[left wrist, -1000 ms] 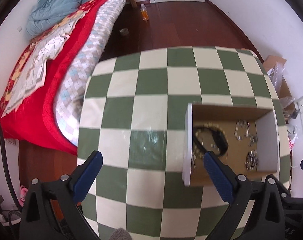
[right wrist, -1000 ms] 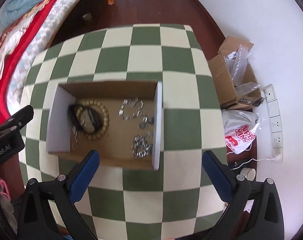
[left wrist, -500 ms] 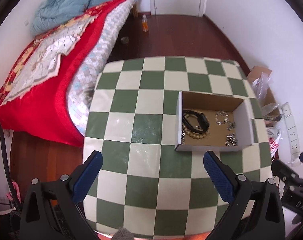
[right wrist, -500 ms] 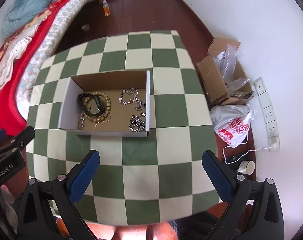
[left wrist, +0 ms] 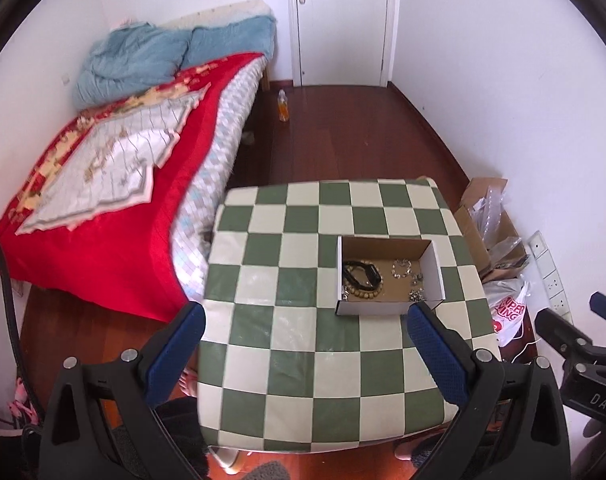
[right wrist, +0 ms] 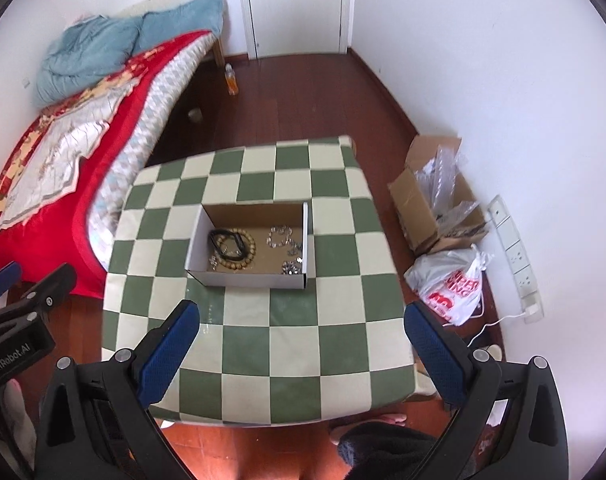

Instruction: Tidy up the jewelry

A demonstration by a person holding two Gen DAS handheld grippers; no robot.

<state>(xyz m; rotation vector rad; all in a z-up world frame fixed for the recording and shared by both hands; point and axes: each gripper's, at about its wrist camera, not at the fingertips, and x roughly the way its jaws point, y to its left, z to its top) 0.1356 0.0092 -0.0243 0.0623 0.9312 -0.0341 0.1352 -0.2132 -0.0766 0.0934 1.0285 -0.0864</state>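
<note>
Our left gripper point(left wrist: 303, 354) and right gripper point(right wrist: 301, 350) gape wide, holding nothing.
We have pulled both back, higher above the box point(right wrist: 249, 278).

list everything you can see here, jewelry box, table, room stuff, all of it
table: 1, green and cream checks, centre
cardboard box: 1, white outside, brown inside, open, on the table
beaded bracelet: 1, tan, left part of the box
black band: 1, black, lying on the beaded bracelet
silver chain pieces: several, silver, right part of the box
bed: 1, red cover, blue duvet, left of the table
bottle: 1, orange, on the floor by the bed
door: 1, white, far wall
carton: 1, brown, holds clear plastic, floor right
plastic bag: 1, white with red print, floor right
power strip: 1, white, by the right wall
left gripper: jaws open, empty
right gripper: jaws open, empty
</note>
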